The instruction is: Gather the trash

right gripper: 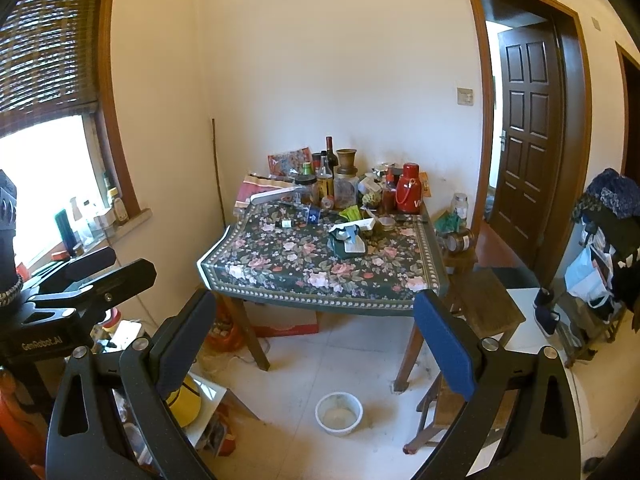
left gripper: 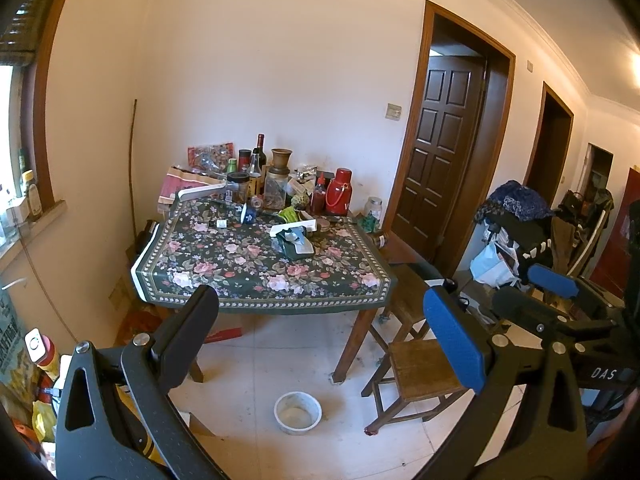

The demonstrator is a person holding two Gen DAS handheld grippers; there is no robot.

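My left gripper (left gripper: 324, 340) and right gripper (right gripper: 316, 344) both gape wide, empty. The trash (left gripper: 291, 240) lies on the table (left gripper: 256, 280) well ahead of them.

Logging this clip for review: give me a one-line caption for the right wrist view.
Open right gripper faces a cluttered floral-cloth table, white bowl on the floor.

Both grippers are held level, side by side, pointed forward. The left gripper (left gripper: 324, 344) is spread wide with nothing between its fingers (left gripper: 454, 340). The right gripper (right gripper: 316, 344) is likewise spread wide and empty.
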